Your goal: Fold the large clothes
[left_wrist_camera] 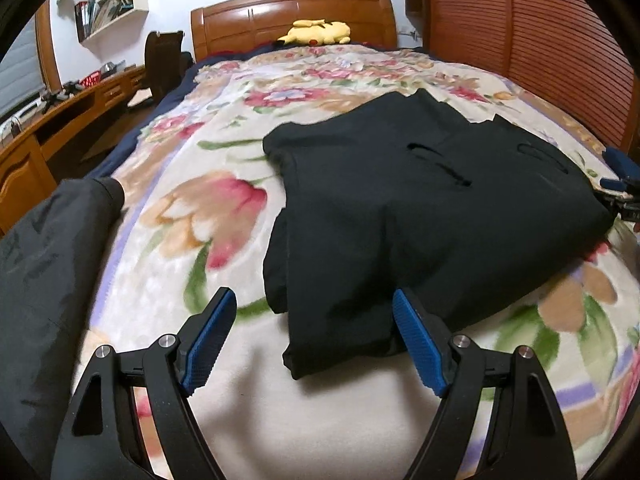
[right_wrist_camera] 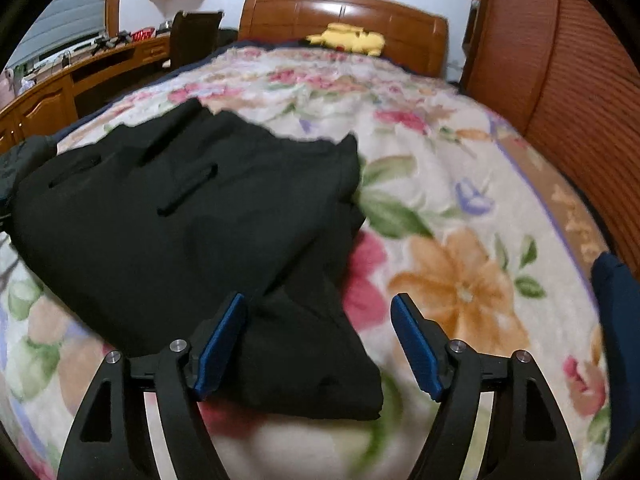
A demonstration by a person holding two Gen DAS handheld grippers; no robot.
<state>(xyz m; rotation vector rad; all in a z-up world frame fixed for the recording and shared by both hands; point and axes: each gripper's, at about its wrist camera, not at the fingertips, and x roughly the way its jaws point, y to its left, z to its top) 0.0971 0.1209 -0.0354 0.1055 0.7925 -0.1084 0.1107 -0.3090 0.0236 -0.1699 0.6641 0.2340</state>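
1. A black, smooth-woven garment [left_wrist_camera: 420, 208], folded into a thick slab with slit pockets, lies on the bed's fluffy floral blanket [left_wrist_camera: 192, 208], centre frame.
2. The left gripper [left_wrist_camera: 314, 344] has its ribbed blue jaws spread, hovering at the garment's lower corner.
3. The right gripper [right_wrist_camera: 318, 344] has its jaws spread astride a fold.

Left tool [left_wrist_camera: 314, 330] wide open, right tool [right_wrist_camera: 318, 326] wide open — both angled downward
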